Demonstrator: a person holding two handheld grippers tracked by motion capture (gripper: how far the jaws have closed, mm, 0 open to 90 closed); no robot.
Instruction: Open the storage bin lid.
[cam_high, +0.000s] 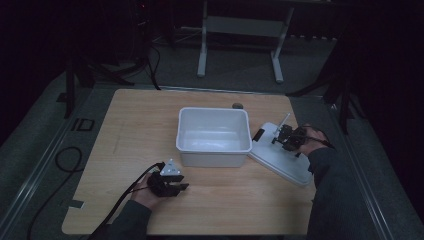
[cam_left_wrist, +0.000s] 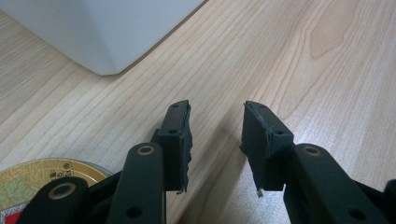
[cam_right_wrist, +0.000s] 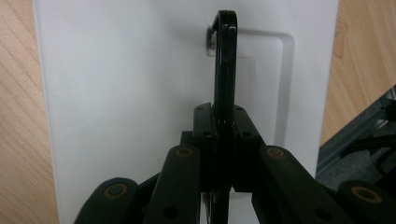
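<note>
The right gripper (cam_right_wrist: 223, 122) pinches the black handle (cam_right_wrist: 225, 65) of the white lid (cam_high: 280, 155), which lies by the table's (cam_high: 125, 135) right edge. The left gripper (cam_left_wrist: 215, 140) is wide apart, holding nothing, near the front edge. The white bin (cam_high: 214, 135) sits mid-table. A gold tin's (cam_left_wrist: 28, 175) writing is too small to read.

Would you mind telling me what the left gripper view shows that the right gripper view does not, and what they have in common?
Left gripper view alone: the left gripper with its jaws apart and nothing between them, a corner of the white bin, and part of a gold round tin at the lower left.

Right gripper view alone: the right gripper with its jaws shut on the black handle of the white lid, plus dark floor and frame at the right edge.

Both share the light wooden table.
</note>
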